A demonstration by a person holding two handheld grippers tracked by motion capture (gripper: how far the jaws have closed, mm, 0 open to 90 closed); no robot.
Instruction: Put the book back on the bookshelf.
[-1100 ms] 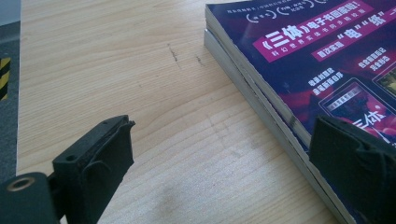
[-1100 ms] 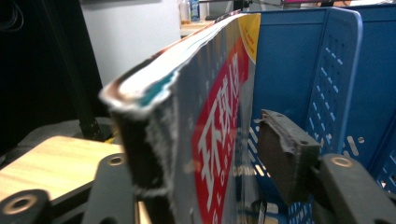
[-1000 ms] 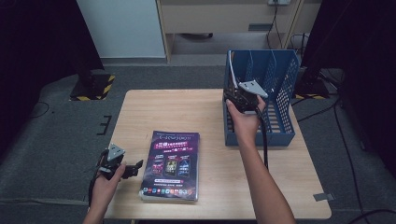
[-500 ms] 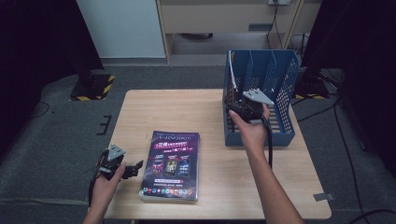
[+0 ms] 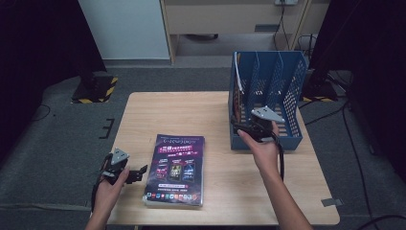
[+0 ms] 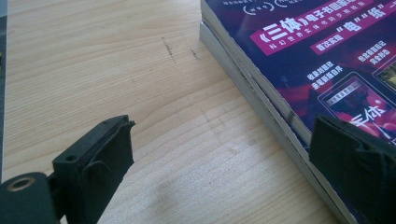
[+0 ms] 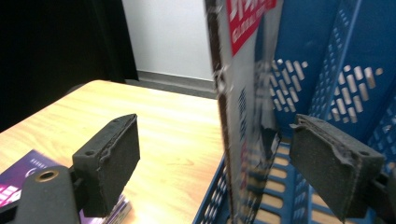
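Observation:
A blue mesh file rack (image 5: pixel 282 91) stands at the table's back right. A thin magazine (image 7: pixel 247 93) stands upright in its leftmost slot (image 5: pixel 238 91). My right gripper (image 5: pixel 239 125) hovers at the rack's near left corner. Its jaws have just been opening and now straddle the magazine's edge without touching it (image 7: pixel 215 126). A stack of purple-covered books (image 5: pixel 176 167) lies flat at the table's front centre. My left gripper (image 5: pixel 136 172) rests low at the stack's left edge, open, with the stack's side (image 6: pixel 261 98) between its jaws (image 6: pixel 224 135).
The wooden table (image 5: pixel 167 115) has bare surface to the left of the books and between the books and the rack. Dark floor with cables surrounds the table. A pale cabinet (image 5: pixel 124 28) stands well behind it.
The right hand has drawn back toward the near side and sunk a little. Its jaws have spread away from the magazine. The left hand has kept still.

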